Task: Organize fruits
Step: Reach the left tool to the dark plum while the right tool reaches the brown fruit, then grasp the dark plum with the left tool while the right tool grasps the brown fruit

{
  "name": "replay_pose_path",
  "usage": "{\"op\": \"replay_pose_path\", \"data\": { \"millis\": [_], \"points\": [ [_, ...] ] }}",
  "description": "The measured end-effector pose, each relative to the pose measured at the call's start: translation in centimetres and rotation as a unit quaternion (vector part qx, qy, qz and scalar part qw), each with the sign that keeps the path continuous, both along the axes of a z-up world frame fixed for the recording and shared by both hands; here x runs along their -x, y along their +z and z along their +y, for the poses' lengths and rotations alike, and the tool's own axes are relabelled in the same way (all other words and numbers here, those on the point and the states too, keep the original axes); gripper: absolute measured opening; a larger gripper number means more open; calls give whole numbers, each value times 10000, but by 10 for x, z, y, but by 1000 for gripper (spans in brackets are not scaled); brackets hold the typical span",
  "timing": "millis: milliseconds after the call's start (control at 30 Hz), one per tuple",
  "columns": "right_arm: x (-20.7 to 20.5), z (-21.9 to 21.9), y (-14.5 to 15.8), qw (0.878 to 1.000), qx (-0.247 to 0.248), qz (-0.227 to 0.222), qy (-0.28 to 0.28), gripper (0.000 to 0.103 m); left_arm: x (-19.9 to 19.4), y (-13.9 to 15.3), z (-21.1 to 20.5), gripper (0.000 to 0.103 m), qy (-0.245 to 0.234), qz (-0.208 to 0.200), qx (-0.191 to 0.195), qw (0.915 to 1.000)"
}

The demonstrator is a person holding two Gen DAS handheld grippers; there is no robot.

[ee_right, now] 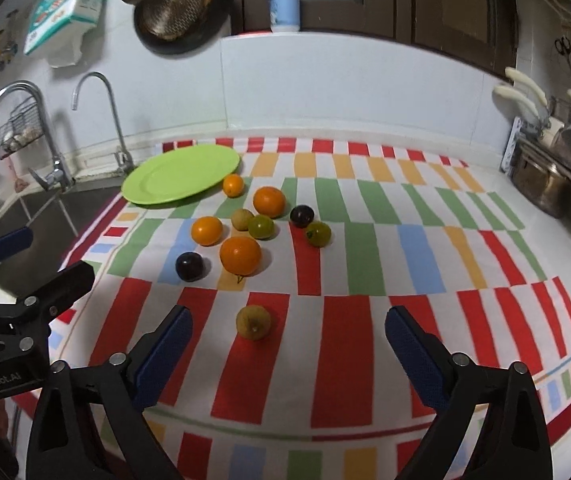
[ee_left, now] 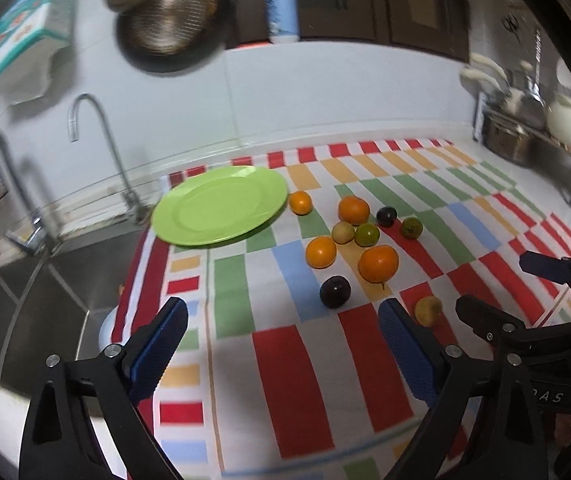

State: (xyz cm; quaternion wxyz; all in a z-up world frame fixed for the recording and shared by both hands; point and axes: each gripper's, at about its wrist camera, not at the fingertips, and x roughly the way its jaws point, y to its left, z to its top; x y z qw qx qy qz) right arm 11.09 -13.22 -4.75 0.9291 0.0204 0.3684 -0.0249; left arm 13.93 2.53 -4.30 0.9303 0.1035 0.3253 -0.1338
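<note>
A lime-green plate [ee_left: 221, 204] [ee_right: 181, 174] lies bare at the back left of a striped cloth [ee_left: 293, 380]. Several fruits lie loose to its right: oranges [ee_left: 378, 264], dark plums [ee_left: 335, 291] and small green fruits [ee_left: 367, 234]. My left gripper [ee_left: 281, 312] is open above the cloth's near part, with nothing between its blue pads; the closest plum lies just beyond its tips. My right gripper [ee_right: 288, 318] is open too. A lone yellow-green fruit [ee_right: 253, 322] [ee_left: 428, 310] sits on a red stripe just ahead of its gap, untouched.
A steel sink [ee_left: 45, 304] with two taps [ee_left: 97, 140] drops away left of the cloth. A dish rack with pots [ee_right: 541, 184] stands at the right edge. A soap bottle [ee_right: 284, 0] sits on the back ledge, and pans [ee_right: 177, 4] hang on the wall.
</note>
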Motion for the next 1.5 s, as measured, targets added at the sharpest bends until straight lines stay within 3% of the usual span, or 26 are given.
{"op": "replay_pose_path", "data": {
  "millis": [200,367,800,1033,1200,1500],
  "points": [
    [-18,5,-17,9989,-77,432,-192,81,-28,-17,-7,87,-672,206,-174,9974],
    [-27,9,-31,9965,-226,755,-262,69,-48,-33,-17,78,-1334,427,-261,9898],
    [-39,15,-51,9930,-389,1081,-268,42,-77,-66,-39,45,-2072,919,-272,9736],
    [-46,18,-52,9935,-421,1040,-200,29,-80,-72,-39,30,-2139,1090,-152,9706],
    [-46,19,-50,9939,-420,1013,-146,29,-80,-72,-40,28,-2157,1082,-85,9704],
    [-55,14,-29,9953,-401,709,525,29,-68,-52,-38,28,-1497,979,201,9837]
  ]
}}
